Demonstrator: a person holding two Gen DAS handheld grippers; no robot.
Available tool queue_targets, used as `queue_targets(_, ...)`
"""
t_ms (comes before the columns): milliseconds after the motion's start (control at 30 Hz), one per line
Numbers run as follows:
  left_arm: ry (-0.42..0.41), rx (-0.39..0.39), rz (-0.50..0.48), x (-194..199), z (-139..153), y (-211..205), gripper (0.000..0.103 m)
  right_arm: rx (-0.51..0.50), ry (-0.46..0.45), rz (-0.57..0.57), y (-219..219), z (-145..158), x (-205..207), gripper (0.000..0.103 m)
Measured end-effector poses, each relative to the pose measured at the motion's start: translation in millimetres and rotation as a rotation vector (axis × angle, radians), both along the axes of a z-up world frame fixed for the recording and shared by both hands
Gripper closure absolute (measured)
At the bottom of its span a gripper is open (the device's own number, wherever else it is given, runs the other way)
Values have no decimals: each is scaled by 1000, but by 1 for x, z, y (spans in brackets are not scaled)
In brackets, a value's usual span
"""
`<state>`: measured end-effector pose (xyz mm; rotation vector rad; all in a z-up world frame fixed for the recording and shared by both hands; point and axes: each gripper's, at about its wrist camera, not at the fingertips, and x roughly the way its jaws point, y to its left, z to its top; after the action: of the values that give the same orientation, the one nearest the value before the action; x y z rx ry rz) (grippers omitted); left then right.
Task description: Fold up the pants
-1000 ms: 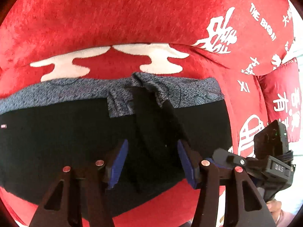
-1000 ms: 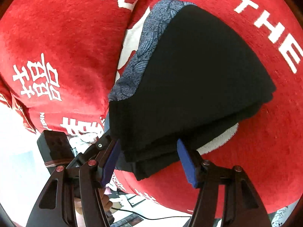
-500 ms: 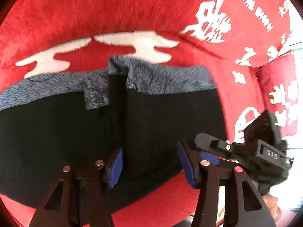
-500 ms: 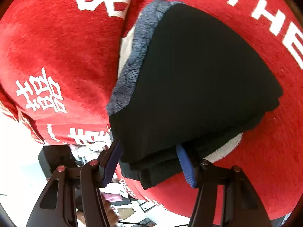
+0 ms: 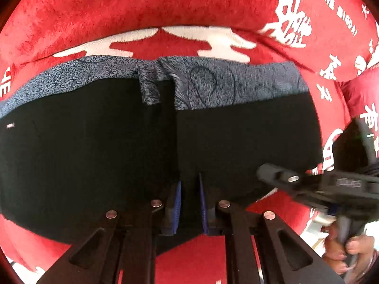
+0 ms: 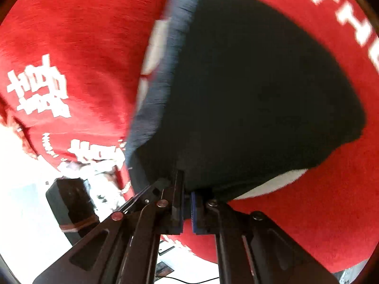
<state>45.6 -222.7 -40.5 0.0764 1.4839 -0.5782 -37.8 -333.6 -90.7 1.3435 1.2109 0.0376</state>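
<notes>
We are looking at a wide red blanket [image 5: 165,4] with white printed characters, which is filling most of both views and lying under everything else. In the left view it is rising behind the pants and a second red cushion [image 5: 360,99] is showing at the right edge.

The pants [image 5: 94,146] are lying on the blanket, black across the body with a band of grey-blue patterned fabric [image 5: 236,87] running along their far edge. They are already folded over: in the left view a straight vertical fold line is running down the middle, and in the right view the pants [image 6: 260,82] are showing as a thick stacked bundle with the patterned band [image 6: 165,75] down its left side, blurred by motion.

The left gripper [image 5: 189,203] is sitting at the near edge of the pants, its blue-padded jaws drawn close and pinching a strip of the black cloth right at the fold line.

The right gripper [image 6: 187,203] is at the near corner of the bundle, its jaws nearly together and pinching the black cloth edge between them. In the left view we are also seeing the right gripper [image 5: 279,177] from the side, reaching onto the right-hand near edge of the pants, with the person's hand [image 5: 348,250] wrapped around its handle.

A small white tag [image 5: 10,125] is sitting on the black cloth at the far left.
</notes>
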Motion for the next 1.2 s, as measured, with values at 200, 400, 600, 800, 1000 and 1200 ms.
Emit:
queue_targets(200, -49, 36, 54, -1, 20, 13, 42, -14, -3, 131, -3, 8, 9, 86)
queue_targets(400, -141, 44, 66, 21, 55, 9, 42, -220, -202, 208, -51, 87, 17, 45)
queue_targets(600, -177, 17, 9, 40, 50, -49, 42, -359, -100, 103, -122, 58, 46, 47)
queue_targets(800, -139, 124, -9, 42, 10, -72, 42, -394, -12, 250, -112, 23, 70, 68)
queue_targets(1000, -211, 204, -193, 11, -2, -64, 42, -700, -20, 512, -57, 47, 82, 53)
queue_targets(1200, -119, 174, 29, 27, 3, 3, 42, -796, -85, 388, -55, 91, 59, 53)
